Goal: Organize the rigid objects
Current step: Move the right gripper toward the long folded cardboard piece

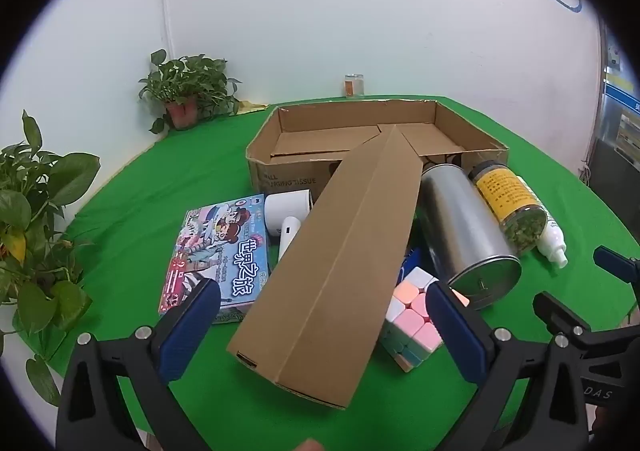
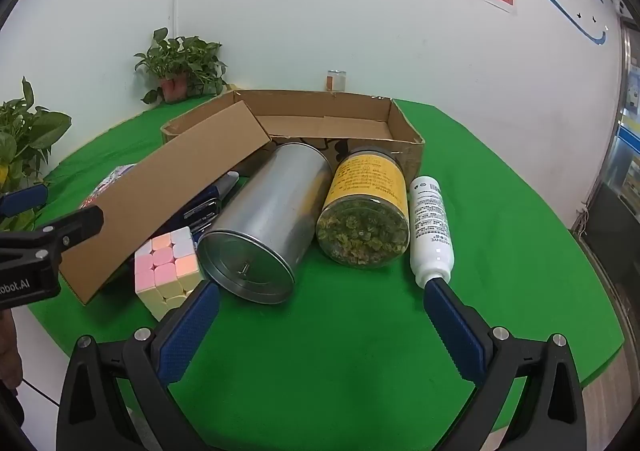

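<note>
A long brown carton lies slanted over the pile, its far end resting on the open cardboard tray. My left gripper is open, its blue pads standing either side of the carton's near end without touching it. Beside the carton are a pastel puzzle cube, a silver tin, a yellow-labelled jar and a white bottle, all lying on their sides. My right gripper is open over bare green cloth in front of the tin and jar.
A colourful game box and a white handheld device lie left of the carton, and a dark blue item lies under it. Potted plants stand at the back left, with a small glass jar by the wall. The table's round edge runs close in front.
</note>
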Motion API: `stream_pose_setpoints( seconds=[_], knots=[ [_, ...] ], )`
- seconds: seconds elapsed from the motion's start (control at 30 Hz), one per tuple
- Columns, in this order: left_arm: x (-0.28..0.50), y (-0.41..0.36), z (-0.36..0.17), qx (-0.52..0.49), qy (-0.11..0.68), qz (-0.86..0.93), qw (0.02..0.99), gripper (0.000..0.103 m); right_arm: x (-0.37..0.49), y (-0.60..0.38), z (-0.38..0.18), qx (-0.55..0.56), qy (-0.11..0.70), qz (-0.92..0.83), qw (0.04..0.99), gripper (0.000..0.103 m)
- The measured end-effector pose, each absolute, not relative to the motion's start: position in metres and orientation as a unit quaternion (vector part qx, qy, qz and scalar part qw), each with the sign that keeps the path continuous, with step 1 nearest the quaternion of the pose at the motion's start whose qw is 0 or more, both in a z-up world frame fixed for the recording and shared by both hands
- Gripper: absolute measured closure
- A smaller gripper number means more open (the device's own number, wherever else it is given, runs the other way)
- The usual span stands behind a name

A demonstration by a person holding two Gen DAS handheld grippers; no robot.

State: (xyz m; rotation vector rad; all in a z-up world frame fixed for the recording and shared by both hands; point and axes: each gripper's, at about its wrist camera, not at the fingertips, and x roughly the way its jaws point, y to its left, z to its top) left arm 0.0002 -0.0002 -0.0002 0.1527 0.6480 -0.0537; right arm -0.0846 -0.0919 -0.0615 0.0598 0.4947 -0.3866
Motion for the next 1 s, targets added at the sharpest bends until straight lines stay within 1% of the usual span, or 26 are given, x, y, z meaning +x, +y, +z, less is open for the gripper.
stream_pose_setpoints(
  seconds=[0.13, 0.17, 0.23, 0.27, 0.3, 0.33, 0.37, 0.4, 0.43, 0.47, 0.5, 0.53, 0.57, 0.6, 0.67, 0.9, 1.0],
  knots=[
    [0.006, -0.002, -0.005, 0.071, 0.333, -0.030, 0.940, 0.001, -0.081, -0.094, -0.059, 0.017, 0.249, -0.195, 0.949, 0.000],
    [0.013, 0.012, -0.005, 0.043, 0.339, -0.041, 0.939, 0.001, -0.081, -0.095, -0.058, 0.018, 0.248, -0.195, 0.949, 0.000],
    [0.016, 0.020, -0.008, 0.029, 0.333, -0.045, 0.941, 0.003, -0.081, -0.095, -0.061, 0.021, 0.245, -0.194, 0.950, 0.000],
    [0.016, 0.024, -0.008, 0.024, 0.326, -0.046, 0.944, 0.027, -0.078, -0.095, -0.061, 0.022, 0.245, -0.194, 0.950, 0.001],
    [0.013, 0.027, -0.008, 0.024, 0.316, -0.047, 0.947, 0.056, -0.067, -0.093, -0.062, 0.021, 0.248, -0.193, 0.949, 0.009],
    [0.012, 0.027, -0.008, 0.021, 0.315, -0.058, 0.947, 0.097, -0.065, -0.093, -0.064, 0.020, 0.247, -0.191, 0.950, 0.017],
    [0.011, 0.027, -0.006, 0.011, 0.309, -0.064, 0.949, 0.097, -0.066, -0.090, -0.064, 0.018, 0.238, -0.185, 0.953, 0.039],
    [0.007, 0.029, -0.002, 0.009, 0.288, -0.060, 0.956, 0.097, -0.064, -0.089, -0.062, 0.014, 0.239, -0.182, 0.954, 0.047],
    [0.004, 0.029, 0.002, 0.017, 0.272, -0.049, 0.961, 0.097, -0.065, -0.086, -0.061, 0.011, 0.231, -0.180, 0.956, 0.046],
    [0.001, 0.029, 0.006, 0.025, 0.257, -0.039, 0.965, 0.092, -0.068, -0.089, -0.057, 0.017, 0.216, -0.171, 0.961, 0.036],
    [-0.001, 0.030, 0.009, 0.027, 0.248, -0.039, 0.968, 0.079, -0.070, -0.094, -0.053, 0.022, 0.207, -0.165, 0.964, 0.005],
    [0.002, 0.031, 0.010, 0.026, 0.258, -0.043, 0.965, 0.021, -0.073, -0.093, -0.051, 0.025, 0.198, -0.163, 0.966, 0.001],
    [0.006, 0.033, 0.011, 0.023, 0.273, -0.038, 0.961, 0.003, -0.075, -0.093, -0.050, 0.032, 0.188, -0.158, 0.969, 0.000],
    [0.007, 0.036, 0.010, 0.014, 0.273, -0.031, 0.961, 0.001, -0.076, -0.093, -0.050, 0.037, 0.188, -0.155, 0.969, 0.000],
    [0.010, 0.038, 0.008, 0.010, 0.277, -0.035, 0.960, 0.001, -0.069, -0.096, -0.054, 0.053, 0.199, -0.137, 0.969, 0.000],
    [0.019, 0.038, -0.008, 0.014, 0.319, -0.071, 0.945, 0.001, -0.058, -0.089, -0.062, 0.066, 0.216, -0.096, 0.969, 0.000],
    [0.026, 0.050, -0.017, -0.009, 0.347, -0.079, 0.934, 0.001, -0.057, -0.081, -0.062, 0.060, 0.222, -0.068, 0.971, 0.000]
  ],
)
